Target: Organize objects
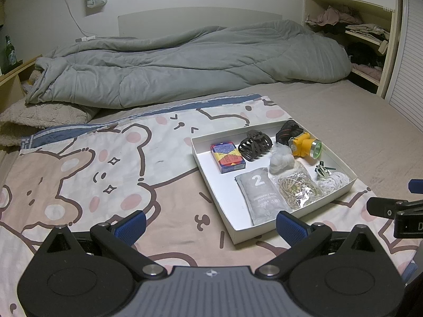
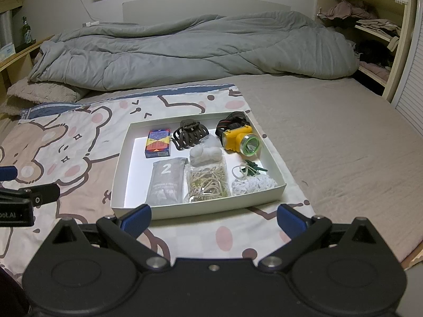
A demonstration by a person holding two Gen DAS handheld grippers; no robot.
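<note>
Grippers both idle: your left gripper stands with its blue-padded fingers spread wide and nothing between them, and your right gripper is equally wide apart and empty.

Shallow white cardboard tray sits straight ahead of the right gripper, its near wall just past the fingertips; from the left gripper it lies ahead and to the right. It rests on a pink cartoon-bear printed cloth spread over the bed.

Tray contents, seen from the right gripper:
- far row, left to right: blue-and-red printed card box, dark brown plastic claw hair clip, yellow headlamp with green-rimmed lens and black strap;
- middle: white knotted cloth bundle, touching the clip's near edge;
- near row, left to right: grey flat pouch marked "2", clear bag of tan rubber bands, white lace fabric piece, with a small dark green plastic piece and a loose white loop just beyond the lace.

Crumpled grey quilt lies well beyond the tray. Your right gripper's side shows at the right edge of the left view.
</note>
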